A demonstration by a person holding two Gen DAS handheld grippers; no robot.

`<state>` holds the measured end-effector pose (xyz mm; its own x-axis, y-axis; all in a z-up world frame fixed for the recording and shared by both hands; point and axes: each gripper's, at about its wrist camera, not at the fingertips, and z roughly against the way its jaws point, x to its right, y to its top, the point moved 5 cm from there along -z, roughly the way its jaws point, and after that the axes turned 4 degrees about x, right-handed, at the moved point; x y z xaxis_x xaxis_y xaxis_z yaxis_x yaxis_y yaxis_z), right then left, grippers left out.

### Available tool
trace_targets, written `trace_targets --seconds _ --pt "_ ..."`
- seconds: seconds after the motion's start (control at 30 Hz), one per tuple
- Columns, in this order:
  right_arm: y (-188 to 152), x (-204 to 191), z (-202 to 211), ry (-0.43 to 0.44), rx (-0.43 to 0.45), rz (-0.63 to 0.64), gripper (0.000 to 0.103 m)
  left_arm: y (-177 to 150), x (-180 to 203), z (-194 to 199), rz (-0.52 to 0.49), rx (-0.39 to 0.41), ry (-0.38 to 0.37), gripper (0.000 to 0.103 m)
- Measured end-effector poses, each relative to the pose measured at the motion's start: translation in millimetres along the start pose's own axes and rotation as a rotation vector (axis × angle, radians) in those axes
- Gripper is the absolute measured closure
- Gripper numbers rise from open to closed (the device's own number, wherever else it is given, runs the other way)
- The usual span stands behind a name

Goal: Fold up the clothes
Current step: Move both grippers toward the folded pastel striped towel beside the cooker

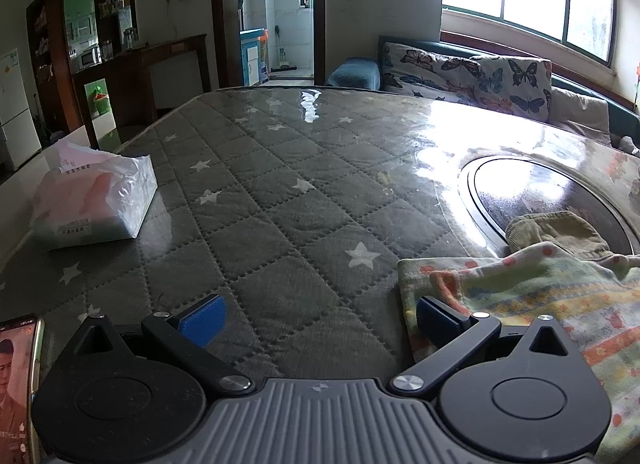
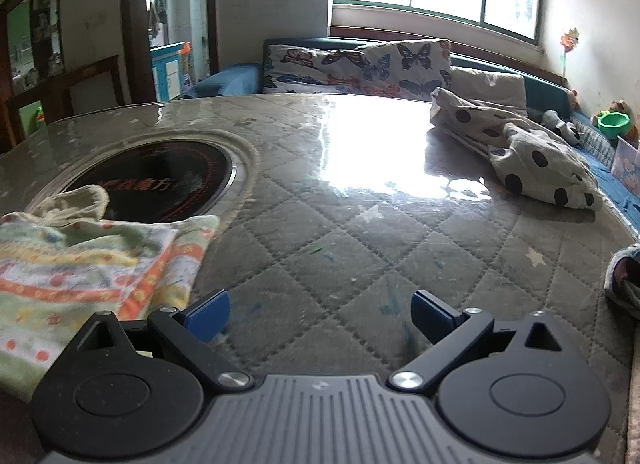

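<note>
Between the two wide-spread fingers of the left gripper (image 1: pixel 320 322) lies only bare grey quilted table cover with white stars (image 1: pixel 280 199), under a glossy clear sheet. Nothing is grasped; the blue fingertip pads (image 1: pixel 204 322) stand released. Just beside the right-hand finger, and touching its dark blue pad, lies a pastel patterned cloth garment with orange, yellow and green bands (image 1: pixel 540 304), spread flat on the table. Beyond that garment, partly under its far edge, sits a crumpled beige cloth (image 1: pixel 556 229) on the rim of a round dark glass cooktop set into the table (image 1: pixel 532 191). Well off to the left of the left finger stands a soft white plastic pack of tissues (image 1: pixel 96 199). Near the left finger's base a phone with a lit screen (image 1: pixel 18 384) lies on the table.

From the right wrist camera, the right gripper (image 2: pixel 320 316) is likewise spread open and empty, with only table cover between its fingers. The same pastel garment (image 2: pixel 80 272) lies just outside its left finger, its edge touching or nearly touching that finger. Far ahead and to the right of the right finger rests a heap of cream cloth with large black dots (image 2: pixel 520 147). Butterfly-print cushions (image 2: pixel 360 63) line a sofa beyond the table.
</note>
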<state>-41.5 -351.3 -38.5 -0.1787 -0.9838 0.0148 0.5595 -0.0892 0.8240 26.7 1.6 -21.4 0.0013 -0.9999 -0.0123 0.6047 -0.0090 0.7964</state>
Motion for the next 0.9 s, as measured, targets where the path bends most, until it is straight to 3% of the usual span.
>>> trace_targets --seconds 0.9 --pt "0 -50 49 0.129 0.062 0.072 0.004 -9 21 46 -0.026 -0.012 -0.006 0.000"
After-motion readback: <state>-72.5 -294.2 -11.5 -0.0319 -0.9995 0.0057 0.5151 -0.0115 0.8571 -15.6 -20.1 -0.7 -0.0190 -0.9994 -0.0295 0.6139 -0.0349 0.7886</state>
